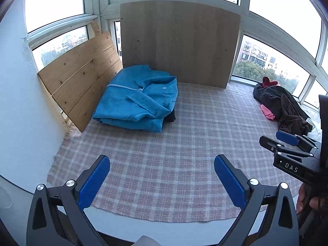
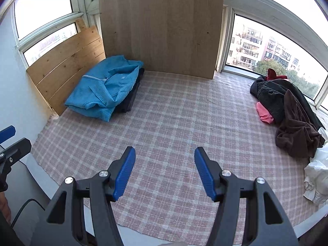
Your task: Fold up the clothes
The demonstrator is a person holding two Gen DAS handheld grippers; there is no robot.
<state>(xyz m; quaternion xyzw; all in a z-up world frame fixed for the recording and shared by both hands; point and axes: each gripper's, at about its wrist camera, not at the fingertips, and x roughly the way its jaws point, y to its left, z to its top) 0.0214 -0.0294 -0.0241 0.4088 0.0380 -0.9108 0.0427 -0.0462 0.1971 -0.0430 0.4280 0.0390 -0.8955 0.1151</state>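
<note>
The left gripper (image 1: 162, 176), black-framed with ribbed blue pads, is held wide apart over the near edge of the pink-and-white checked cloth (image 1: 184, 133) that covers the flat surface, and nothing is gripped between its pads. The right gripper (image 2: 165, 172) is likewise spread, empty, above the near middle of the same cloth. A folded blue towelling garment (image 1: 139, 100) is seen at the far left corner, laid on top of a dark folded item (image 2: 131, 100) whose edge shows beneath it. It is set against a slatted pine board (image 1: 82, 78) and just beside a tall pale wooden panel (image 1: 178, 43), both propped before the windows. At the far right edge an unfolded heap of dark brown and black clothes (image 2: 291, 114) is spread, with a pink piece (image 2: 264, 112) tucked at its left side and white fabric (image 2: 315, 176) nearer.
</note>
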